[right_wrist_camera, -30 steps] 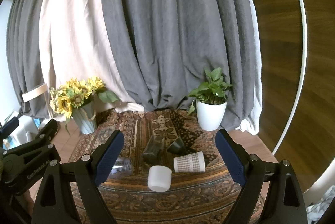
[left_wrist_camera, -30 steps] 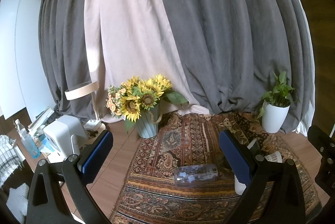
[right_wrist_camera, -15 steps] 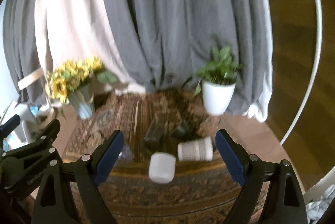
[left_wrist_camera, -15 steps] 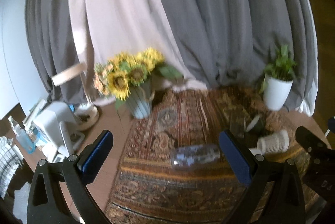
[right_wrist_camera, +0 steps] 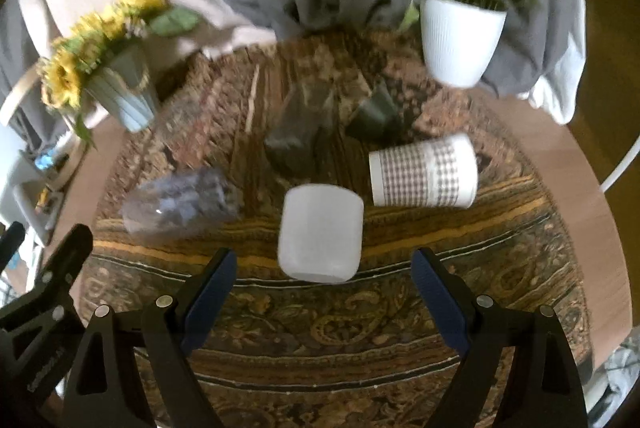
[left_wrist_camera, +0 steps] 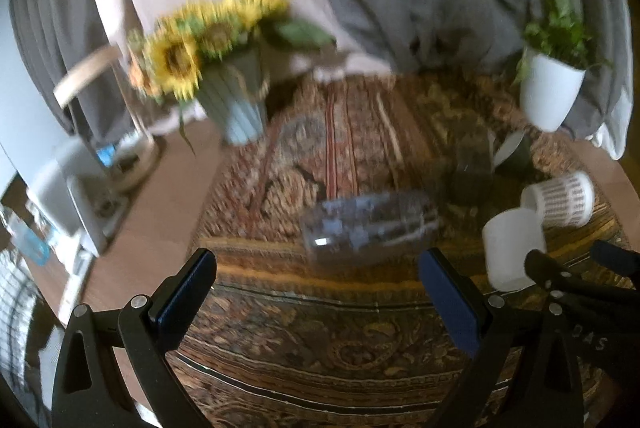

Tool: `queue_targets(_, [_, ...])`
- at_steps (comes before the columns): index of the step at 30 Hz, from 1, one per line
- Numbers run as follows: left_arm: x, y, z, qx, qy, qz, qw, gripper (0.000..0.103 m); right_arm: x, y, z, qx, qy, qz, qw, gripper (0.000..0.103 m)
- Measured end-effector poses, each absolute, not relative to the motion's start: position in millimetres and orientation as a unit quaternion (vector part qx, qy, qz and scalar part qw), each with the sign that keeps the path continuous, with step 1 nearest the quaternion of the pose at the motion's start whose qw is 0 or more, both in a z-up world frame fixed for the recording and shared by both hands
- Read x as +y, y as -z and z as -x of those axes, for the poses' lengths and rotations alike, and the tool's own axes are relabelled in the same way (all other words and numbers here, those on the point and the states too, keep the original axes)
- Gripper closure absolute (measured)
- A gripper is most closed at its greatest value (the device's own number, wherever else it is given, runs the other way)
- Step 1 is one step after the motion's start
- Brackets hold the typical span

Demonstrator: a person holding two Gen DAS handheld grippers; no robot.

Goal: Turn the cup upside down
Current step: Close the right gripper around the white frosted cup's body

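Both grippers have been lowered toward the patterned rug since the earlier frames, and the cups now appear larger. The right gripper is held with its jaws wide apart and empty; the plain white cup lies on its side just ahead, between them. The checked cup lies beyond the right jaw. The left gripper is likewise spread and empty, with a clear bottle lying ahead of its jaws.
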State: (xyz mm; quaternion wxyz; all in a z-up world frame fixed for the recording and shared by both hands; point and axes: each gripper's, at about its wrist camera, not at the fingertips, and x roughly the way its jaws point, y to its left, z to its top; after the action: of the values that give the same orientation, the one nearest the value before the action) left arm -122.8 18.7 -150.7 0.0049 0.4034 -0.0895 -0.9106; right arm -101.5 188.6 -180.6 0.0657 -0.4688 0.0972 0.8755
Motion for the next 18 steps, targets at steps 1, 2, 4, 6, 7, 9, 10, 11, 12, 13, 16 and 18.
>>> queue_targets(1, [18,158,127,-0.085,0.906,-0.415,0.005,0.000,190,184,105,0.095,-0.873,0.473,0.068,0.014])
queue_targets(2, [17,164,131,-0.082,0.902,-0.424,0.007,0.000,190,188,108,0.094,-0.871,0.477,0.067,0.014])
queue_targets(4, [17,176,138,-0.078,0.894,-0.440,0.010,0.000,192,195,112,0.094,-0.865,0.488,0.066,0.014])
queue_targets(6, [17,187,143,-0.077,0.890,-0.448,0.017,0.000,193,201,116,0.095,-0.861,0.495,0.060,0.014])
queue_targets(7, [18,189,145,-0.078,0.889,-0.451,0.019,0.000,194,204,118,0.095,-0.859,0.499,0.062,0.014])
queue_targets(9, [19,197,148,-0.080,0.886,-0.456,0.021,0.000,196,210,123,0.097,-0.856,0.504,0.061,0.014])
queue_targets(10, [19,198,148,-0.080,0.885,-0.458,0.023,0.000,197,214,125,0.098,-0.854,0.508,0.061,0.014])
queue_targets(11, [20,202,150,-0.081,0.883,-0.461,0.024,0.000,198,217,126,0.100,-0.853,0.510,0.060,0.014])
queue_targets(12, [20,205,151,-0.081,0.882,-0.464,0.025,0.000,199,220,128,0.100,-0.851,0.512,0.059,0.015])
queue_targets(13, [20,207,151,-0.082,0.880,-0.467,0.027,0.000,200,223,130,0.100,-0.850,0.514,0.060,0.015])
queue_targets(16, [19,211,152,-0.081,0.878,-0.470,0.029,0.000,200,229,136,0.102,-0.849,0.516,0.057,0.020])
queue_targets(18, [18,213,151,-0.081,0.878,-0.471,0.032,0.000,201,232,138,0.106,-0.847,0.518,0.050,0.024])
